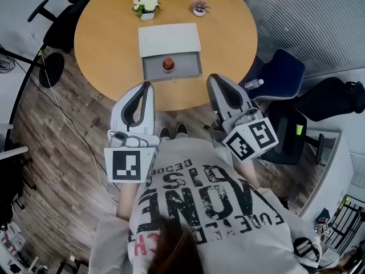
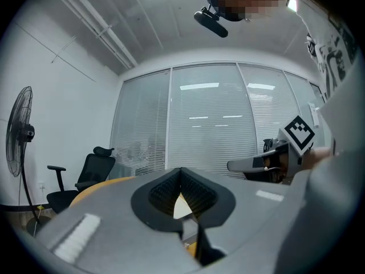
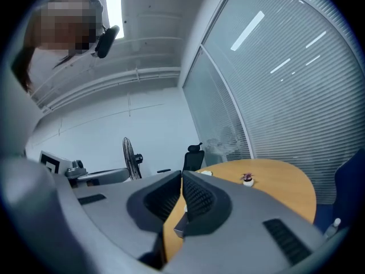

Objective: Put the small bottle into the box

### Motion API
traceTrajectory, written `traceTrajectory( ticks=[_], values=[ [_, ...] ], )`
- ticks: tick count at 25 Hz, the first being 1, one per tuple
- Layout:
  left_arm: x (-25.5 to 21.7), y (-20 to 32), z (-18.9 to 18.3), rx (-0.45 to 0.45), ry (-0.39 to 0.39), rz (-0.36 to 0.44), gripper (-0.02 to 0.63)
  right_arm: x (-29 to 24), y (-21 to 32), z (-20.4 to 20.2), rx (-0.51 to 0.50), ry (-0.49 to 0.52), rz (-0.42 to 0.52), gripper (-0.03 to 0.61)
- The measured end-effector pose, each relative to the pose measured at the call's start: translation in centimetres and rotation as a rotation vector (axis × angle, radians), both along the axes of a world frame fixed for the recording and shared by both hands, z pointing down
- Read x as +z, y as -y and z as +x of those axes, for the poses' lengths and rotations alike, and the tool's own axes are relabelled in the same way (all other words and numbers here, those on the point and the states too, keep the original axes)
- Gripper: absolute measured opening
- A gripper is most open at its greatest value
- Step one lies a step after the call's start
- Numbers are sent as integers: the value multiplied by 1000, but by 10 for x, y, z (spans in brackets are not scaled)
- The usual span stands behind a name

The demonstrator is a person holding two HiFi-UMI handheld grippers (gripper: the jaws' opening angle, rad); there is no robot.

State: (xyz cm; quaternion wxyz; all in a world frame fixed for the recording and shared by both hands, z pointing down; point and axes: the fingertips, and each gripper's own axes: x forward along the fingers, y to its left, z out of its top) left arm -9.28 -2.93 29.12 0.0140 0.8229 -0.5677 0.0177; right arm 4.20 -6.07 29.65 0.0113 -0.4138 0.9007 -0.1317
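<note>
The small bottle [image 1: 167, 64] sits in the open box [image 1: 169, 40] on the bench [image 1: 102, 39]. The left tool [image 1: 146, 87] and right tool [image 1: 213, 79], both closed and empty, should pull back level, clear of it.

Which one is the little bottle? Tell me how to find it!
Look at the big round wooden table. On its side nearest the person sits an open gray box, and the little bottle stands inside it. It is the only thing in the box and looks reddish-orange, while the two small flower pots stand outside, at the table's far side.
</note>
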Motion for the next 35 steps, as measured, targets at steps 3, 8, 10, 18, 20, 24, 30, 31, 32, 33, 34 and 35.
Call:
traceTrajectory(
  ticks=[3, 8, 10, 18, 20, 24, 30, 31, 32, 33, 34, 35],
  values=[
    [-1, -2, 9, 18, -4, -21, 11, -1, -2, 0, -4, 3, 6, 15],
    [-1, 4, 13, 19, -7, -31, 11, -2, 3, -3, -9, 13, 9, 15],
    [-2, 6, 11, 14, -7, -26, 11, -2, 4, -3, -11, 14, 11, 15],
    [-6, 10, 9, 5, 3, 6, 11, -5, 4, -4, -18, 11, 23, 15],
    [-6, 11, 9, 8, 14, 23, 11, -5, 4, -3, -18, 4, 26, 15],
    [-6, 11, 11, 13, 6, 9, 11, -5, 4, -4, -19, 2, 26, 15],
    [32, 32, 13, 51, 92, -44, 12, 0, 3, -2, -6, -2, 16, 15],
    [48, 41, 15, 78, 125, -57, 12, 2, 2, -1, -1, -2, 12, 15],
    [66, 51, 18, 106, 154, -80, 14, 3, 0, 0, 5, -2, 7, 15],
    [88, 61, 21, 132, 177, -118, 15, 5, -3, 1, 12, -2, 1, 15],
    [110, 69, 23, 156, 194, -166, 31, 7, -6, 2, 18, -3, -6, 15],
    [132, 77, 26, 180, 206, -220, 93, 8, -11, 2, 25, -5, -14, 15]
  ],
)
